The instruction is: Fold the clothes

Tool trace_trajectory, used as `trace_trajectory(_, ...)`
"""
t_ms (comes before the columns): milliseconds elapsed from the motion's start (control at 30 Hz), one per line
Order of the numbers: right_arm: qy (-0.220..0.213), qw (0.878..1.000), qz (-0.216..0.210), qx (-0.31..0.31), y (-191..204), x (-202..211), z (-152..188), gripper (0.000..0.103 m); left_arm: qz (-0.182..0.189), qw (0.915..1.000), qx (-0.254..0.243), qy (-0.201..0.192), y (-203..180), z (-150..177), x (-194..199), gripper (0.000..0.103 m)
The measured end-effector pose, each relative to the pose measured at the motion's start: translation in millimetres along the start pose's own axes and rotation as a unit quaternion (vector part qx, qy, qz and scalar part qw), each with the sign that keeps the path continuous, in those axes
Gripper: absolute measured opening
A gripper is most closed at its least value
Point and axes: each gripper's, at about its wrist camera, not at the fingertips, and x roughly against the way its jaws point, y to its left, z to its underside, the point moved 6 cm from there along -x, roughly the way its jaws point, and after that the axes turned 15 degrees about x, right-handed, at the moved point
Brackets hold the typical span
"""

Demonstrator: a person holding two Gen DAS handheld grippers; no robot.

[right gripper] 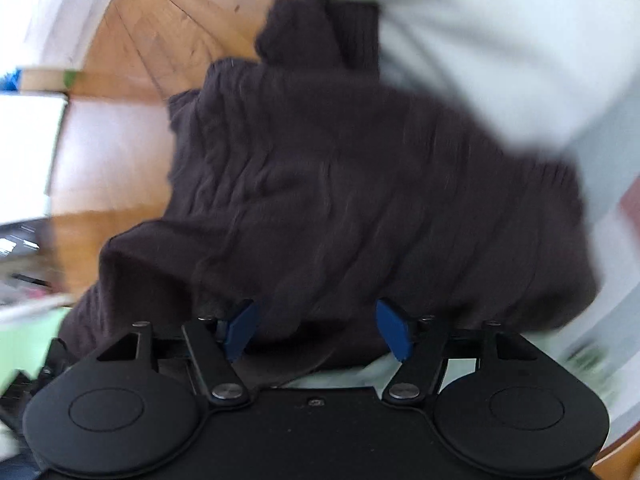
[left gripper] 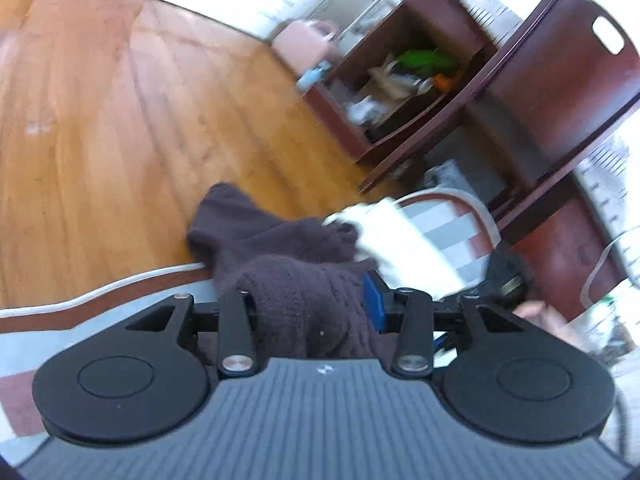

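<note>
Dark brown knit garment is seen bunched and lifted off the striped cloth surface, wood floor behind; left gripper is buried in the knit, one blue pad visible, so its closure cannot be told; right gripper is spread, blue pads apart with fabric draped between; frames are blurred; judged best: an edge should be pinched before the garment is laid flat
</note>
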Motion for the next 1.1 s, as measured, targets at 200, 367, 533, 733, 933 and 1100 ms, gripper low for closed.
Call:
trace_trajectory(200,-0.024,0.995,-0.034,-0.085,-37,11,16,0.072,0.018,0.9997,0.016,-0.01,-7,14,45,0.046)
trace_trajectory(367,-0.056,0.994,-0.027,-0.091,-51,15,19,0.077,-0.1,0.9944,-0.014,-0.029,11,-17,32,0.046)
trace_trajectory(533,-0.086,0.991,-0.03,-0.097,-54,-3,11,0.081,-0.165,0.9838,-0.064,0.025,15,-50,-71,0.05)
trace_trajectory(733,-0.105,0.99,-0.022,-0.095,-55,1,15,0.081,-0.196,0.9708,-0.023,0.137,49,-57,-182,0.051)
trace_trajectory(933,-0.128,0.99,0.032,-0.057,-59,25,21,0.081,-0.195,0.9647,-0.008,0.177,74,-38,-213,0.058)
trace_trajectory(1100,-0.115,0.992,0.031,-0.042,-73,13,10,0.087,-0.211,0.9561,-0.024,0.202,89,-14,-239,0.072)
